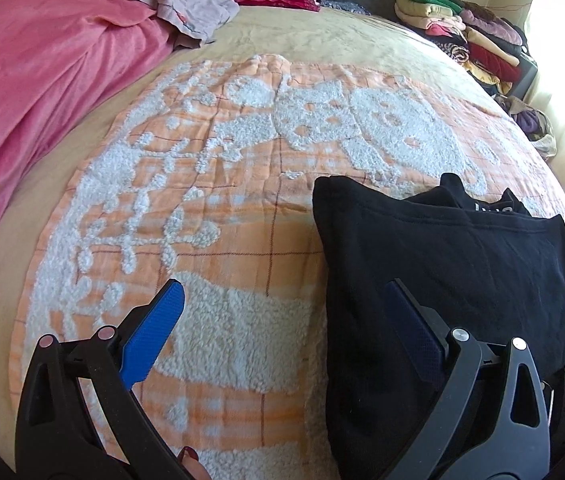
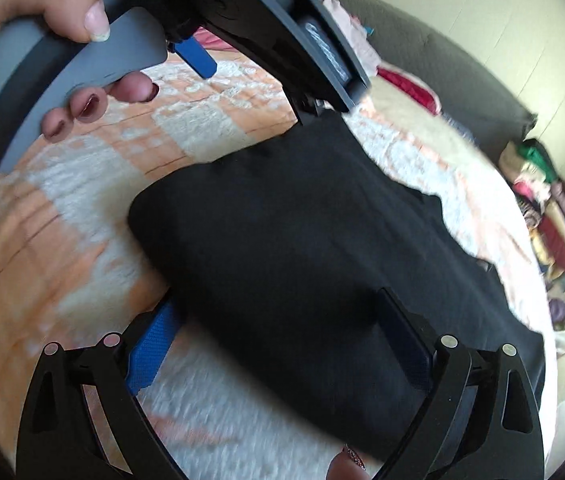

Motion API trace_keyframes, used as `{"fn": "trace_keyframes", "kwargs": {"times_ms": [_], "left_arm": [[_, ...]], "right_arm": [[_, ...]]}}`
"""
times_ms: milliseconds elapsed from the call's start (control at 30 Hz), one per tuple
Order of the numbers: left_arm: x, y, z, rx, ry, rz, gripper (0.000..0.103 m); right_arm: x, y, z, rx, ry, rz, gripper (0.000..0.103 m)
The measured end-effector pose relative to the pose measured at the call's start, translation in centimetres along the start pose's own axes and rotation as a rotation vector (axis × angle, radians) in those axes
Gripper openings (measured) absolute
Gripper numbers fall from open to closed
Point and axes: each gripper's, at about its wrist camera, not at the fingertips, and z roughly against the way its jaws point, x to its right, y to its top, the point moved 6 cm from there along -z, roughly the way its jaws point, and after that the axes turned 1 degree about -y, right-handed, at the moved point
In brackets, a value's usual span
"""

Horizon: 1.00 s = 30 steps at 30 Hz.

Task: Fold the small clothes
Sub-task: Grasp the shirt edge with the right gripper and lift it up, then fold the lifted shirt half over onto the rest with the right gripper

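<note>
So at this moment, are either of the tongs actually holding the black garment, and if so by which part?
Nothing is held. The left tongs stand wide open over the edge of the folded black garment; the right tongs also stand open around its near edge, without pinching it.

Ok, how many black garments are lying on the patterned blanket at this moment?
1. A folded black garment lies on the orange-and-white blanket, at its right side in the left wrist view. More could be hidden in the clothes stack beyond the bed.
</note>
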Motion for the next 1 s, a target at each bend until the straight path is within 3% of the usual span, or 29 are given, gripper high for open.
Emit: {"fn": "trace_keyframes", "kwargs": {"times_ms": [67, 167, 333, 433, 633, 700, 867, 1000], "left_arm": [[0.1, 0.1, -0.3, -0.004, -0.004, 0.0, 0.093], [0.2, 0.2, -0.8, -0.012, -0.008, 0.001, 0.093], [0.7, 0.3, -1.6, -0.039, -0.035, 0.015, 0.093], [1.6, 0.2, -2.1, -0.064, -0.087, 0.03, 0.093], [4.4, 0.3, -2.6, -0.094, -0.199, 0.043, 0.093], [5.7, 0.5, -2.4, -0.098, -0.245, 0.05, 0.087], [9.1, 1.0, -1.8, -0.103, -0.317, 0.041, 0.031], [11.8, 1.8, -0.4, -0.074, -0.329, 0.0, 0.02]], "right_arm": [[0.1, 0.4, -0.3, 0.019, -0.018, 0.014, 0.084], [0.1, 0.8, 0.2, 0.062, -0.034, 0.037, 0.065], [0.5, 1.2, 2.0, 0.139, -0.021, 0.03, 0.018], [1.5, 1.1, 3.3, 0.169, -0.009, -0.018, 0.012], [3.8, 0.8, 5.8, 0.24, -0.044, -0.056, 0.01], [4.4, 0.5, 6.7, 0.259, -0.065, -0.065, 0.01], [6.6, -0.3, 7.5, 0.276, -0.097, -0.12, 0.01], [8.1, -1.1, 8.5, 0.288, -0.116, -0.181, 0.009]]}}
